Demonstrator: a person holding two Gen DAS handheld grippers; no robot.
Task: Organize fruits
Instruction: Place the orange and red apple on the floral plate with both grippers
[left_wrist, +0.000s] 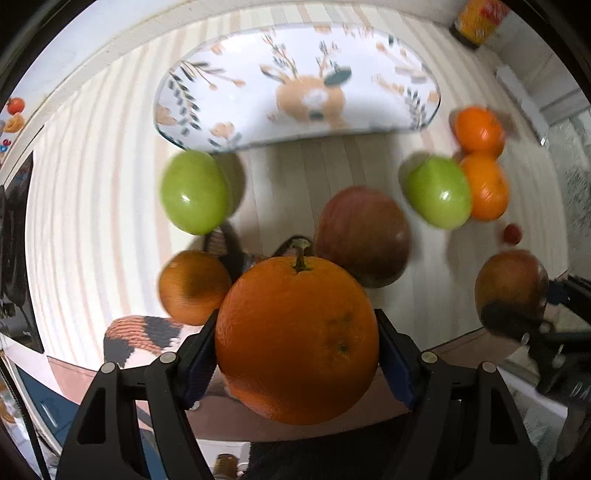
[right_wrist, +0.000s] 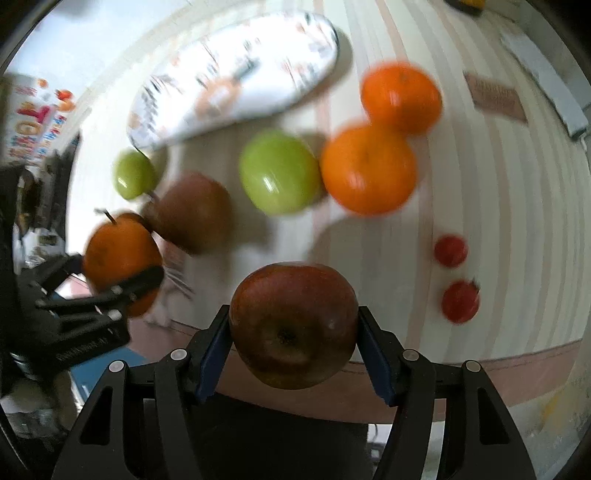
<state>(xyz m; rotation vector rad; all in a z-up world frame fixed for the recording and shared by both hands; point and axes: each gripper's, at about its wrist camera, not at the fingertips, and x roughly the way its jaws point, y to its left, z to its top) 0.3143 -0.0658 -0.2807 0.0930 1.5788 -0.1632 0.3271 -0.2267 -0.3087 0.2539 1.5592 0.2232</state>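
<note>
Oranges fill the left wrist view: the left gripper (left_wrist: 297, 354) clamps one orange (left_wrist: 297, 339) above the table edge (left_wrist: 465, 338), bare striped cloth ahead before the tray (left_wrist: 295, 51). Right wrist view: the right gripper (right_wrist: 293, 347) clamps a red apple (right_wrist: 293, 325) over that edge, open cloth rightward beside two tomatoes (right_wrist: 450, 251).

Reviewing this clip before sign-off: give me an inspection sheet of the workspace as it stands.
Surface: striped tablecloth, pale bands.
Job's things: patterned plate holds no fruit; two green apples, two oranges, a red apple and two small red fruits lie loose on the cloth.
Clutter: yellow container at the far edge.
Grippers: left gripper shut on stemmed orange; right gripper shut on dark red apple.
Cables: nothing seen.
Surroundings: blurred; colourful print at left.
</note>
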